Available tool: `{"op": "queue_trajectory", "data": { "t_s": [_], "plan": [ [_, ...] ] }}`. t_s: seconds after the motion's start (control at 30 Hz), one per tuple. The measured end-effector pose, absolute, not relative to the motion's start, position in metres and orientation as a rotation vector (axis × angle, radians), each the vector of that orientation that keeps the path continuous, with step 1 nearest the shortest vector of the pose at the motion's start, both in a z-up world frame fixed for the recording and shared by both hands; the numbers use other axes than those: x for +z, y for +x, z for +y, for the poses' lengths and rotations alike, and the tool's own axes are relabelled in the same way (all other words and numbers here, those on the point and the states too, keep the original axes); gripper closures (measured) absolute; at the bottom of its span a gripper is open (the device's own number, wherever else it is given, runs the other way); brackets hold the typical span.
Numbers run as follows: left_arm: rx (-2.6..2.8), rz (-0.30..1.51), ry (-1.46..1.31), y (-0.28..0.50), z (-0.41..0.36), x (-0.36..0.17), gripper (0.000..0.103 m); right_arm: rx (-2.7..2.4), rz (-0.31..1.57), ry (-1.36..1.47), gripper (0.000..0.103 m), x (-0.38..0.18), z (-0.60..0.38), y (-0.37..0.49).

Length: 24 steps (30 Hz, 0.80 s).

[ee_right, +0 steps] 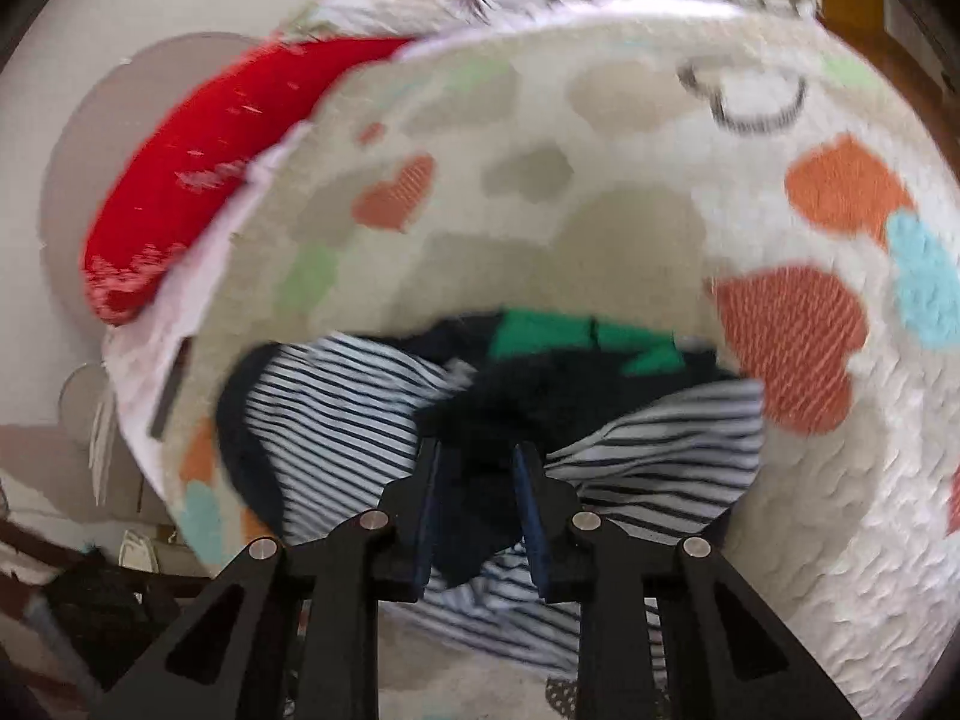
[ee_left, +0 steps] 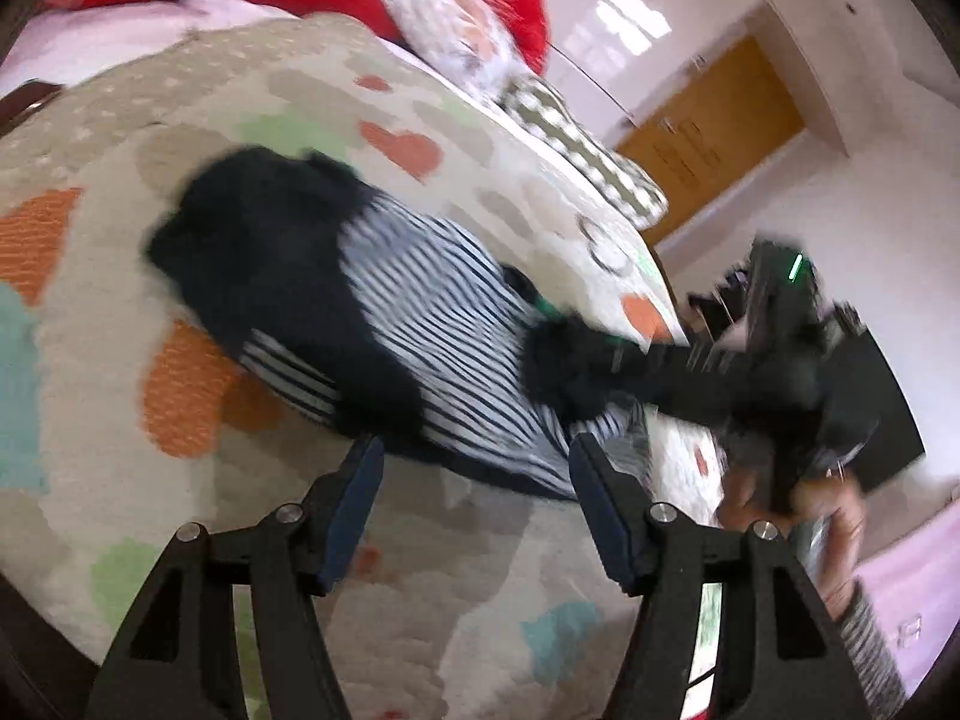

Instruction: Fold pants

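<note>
Right wrist view: our right tongs [ee_right: 477,462] straddle the pants [ee_right: 336,420], grip unclear; left tongs [ee_left: 477,456] apart. We should pinch 1 dark edge squarely.

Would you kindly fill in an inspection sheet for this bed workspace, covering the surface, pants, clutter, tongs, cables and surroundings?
Surface: quilt with heart pattern, spread on a bed.
Job's things: striped pants with dark panels, bunched and partly folded, a green patch showing.
Clutter: red pillow and floral pillow at the bed's far end.
Grippers: left tongs open, nothing between them, just short of the pants; right tongs narrowed around dark pants fabric, grip blurred.
Cables: nothing seen.
Surroundings: wooden door, white walls.
</note>
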<state>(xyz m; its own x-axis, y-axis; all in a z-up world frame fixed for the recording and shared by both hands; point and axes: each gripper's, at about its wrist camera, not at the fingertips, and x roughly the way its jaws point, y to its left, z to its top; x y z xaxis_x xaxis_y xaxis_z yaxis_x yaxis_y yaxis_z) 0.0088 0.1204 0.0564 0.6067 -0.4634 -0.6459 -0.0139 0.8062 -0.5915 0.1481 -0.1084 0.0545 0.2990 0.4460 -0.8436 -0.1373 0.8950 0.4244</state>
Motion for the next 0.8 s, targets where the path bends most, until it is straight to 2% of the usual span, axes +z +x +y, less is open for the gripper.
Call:
{"op": "queue_trajectory", "data": {
  "t_s": [0.1,0.17,0.27,0.3,0.33,0.37,0.4,0.57,0.73,0.8],
  "plan": [
    [-0.198,0.866,-0.667,0.008,0.152,0.055,0.039,0.37,1.273,0.269,0.077,0.03,-0.105,0.153],
    [-0.151,0.839,-0.735,0.007,0.178,0.051,0.029,0.373,1.263,0.256,0.077,0.043,-0.106,0.151],
    [-0.085,0.802,-0.809,0.003,0.212,0.044,0.026,0.466,1.227,0.306,0.075,0.075,-0.102,0.145],
    [-0.07,0.796,-0.825,0.002,0.22,0.042,0.026,0.495,1.223,0.319,0.065,0.082,-0.098,0.145],
    [-0.054,0.788,-0.843,0.001,0.229,0.04,0.026,0.541,1.218,0.323,0.059,0.094,-0.087,0.145],
    [-0.04,0.781,-0.856,0.0,0.237,0.039,0.026,0.564,1.215,0.314,0.043,0.099,-0.08,0.145],
    [-0.03,0.776,-0.865,-0.002,0.242,0.037,0.026,0.592,1.219,0.293,0.033,0.104,-0.067,0.146],
    [0.001,0.751,-0.862,-0.009,0.259,0.036,0.026,0.612,1.325,0.13,0.031,0.094,0.016,0.168],
    [0.002,0.74,-0.843,-0.014,0.263,0.034,0.026,0.515,1.367,-0.15,0.031,0.069,0.102,0.188],
    [-0.009,0.745,-0.853,-0.013,0.265,0.03,0.026,0.466,1.389,-0.265,0.025,0.051,0.127,0.189]
  ]
}}
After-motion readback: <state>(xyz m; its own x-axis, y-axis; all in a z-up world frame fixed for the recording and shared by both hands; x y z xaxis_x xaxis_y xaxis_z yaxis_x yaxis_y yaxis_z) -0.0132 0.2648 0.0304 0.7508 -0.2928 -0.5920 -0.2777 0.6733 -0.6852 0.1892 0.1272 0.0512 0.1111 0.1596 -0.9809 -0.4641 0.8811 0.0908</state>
